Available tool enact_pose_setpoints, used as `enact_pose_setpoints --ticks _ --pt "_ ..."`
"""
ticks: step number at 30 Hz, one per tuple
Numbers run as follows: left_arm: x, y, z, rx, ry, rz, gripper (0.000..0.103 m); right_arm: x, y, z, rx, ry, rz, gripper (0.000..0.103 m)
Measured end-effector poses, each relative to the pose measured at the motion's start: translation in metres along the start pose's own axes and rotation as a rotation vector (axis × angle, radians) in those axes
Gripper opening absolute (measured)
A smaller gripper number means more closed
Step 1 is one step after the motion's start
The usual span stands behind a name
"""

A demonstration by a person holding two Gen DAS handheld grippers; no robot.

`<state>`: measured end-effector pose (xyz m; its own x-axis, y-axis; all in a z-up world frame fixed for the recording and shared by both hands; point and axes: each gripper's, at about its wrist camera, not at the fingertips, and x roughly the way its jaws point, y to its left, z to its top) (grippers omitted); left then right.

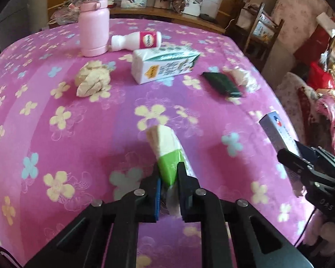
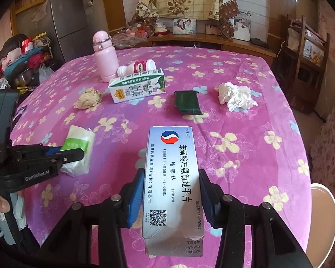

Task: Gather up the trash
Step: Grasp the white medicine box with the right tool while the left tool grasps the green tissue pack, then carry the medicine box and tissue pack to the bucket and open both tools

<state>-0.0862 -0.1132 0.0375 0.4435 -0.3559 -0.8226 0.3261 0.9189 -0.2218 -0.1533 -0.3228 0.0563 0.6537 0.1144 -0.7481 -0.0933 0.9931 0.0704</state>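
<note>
Left gripper [image 1: 167, 174]: pressed together on a soft white-and-green tissue packet [image 1: 165, 149], which stuck out ahead of its fingertips.
Right gripper [image 2: 170, 192]: pinched a long silver cardboard medicine box [image 2: 173, 178] by its two long edges.
Ahead of both: bare floral pink tablecloth [image 1: 78, 147], open room up to the litter.
Farther ahead: a white-and-green milk carton [image 2: 137, 87] on its side, a crumpled beige paper wad [image 2: 88, 100], a dark green wrapper [image 2: 187, 102], a crumpled white tissue [image 2: 235, 97].
Far edge: upright pink metal flask [image 1: 93, 24] touching a toppled white plastic bottle [image 1: 136, 41].
Right of right gripper: cloth edge near.
</note>
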Motion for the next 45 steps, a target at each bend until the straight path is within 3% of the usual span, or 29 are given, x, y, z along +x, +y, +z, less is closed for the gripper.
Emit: enact_pose_setpoints --ticks 18,32,45 --pt "-0.025 -0.098 0.016 0.162 -0.082 -0.062 0.013 -0.055 -0.043 -0.007 0.091 -0.090 -0.055 0.049" --pt "-0.022 -0.187 0.018 0.273 -0.088 -0.139 0.013 -0.109 -0.107 -0.030 0.195 -0.149 -0.142 0.049" --pt "-0.007 -0.262 0.012 0.375 -0.067 -0.196 0.013 -0.135 -0.167 -0.062 0.298 -0.148 -0.237 0.049"
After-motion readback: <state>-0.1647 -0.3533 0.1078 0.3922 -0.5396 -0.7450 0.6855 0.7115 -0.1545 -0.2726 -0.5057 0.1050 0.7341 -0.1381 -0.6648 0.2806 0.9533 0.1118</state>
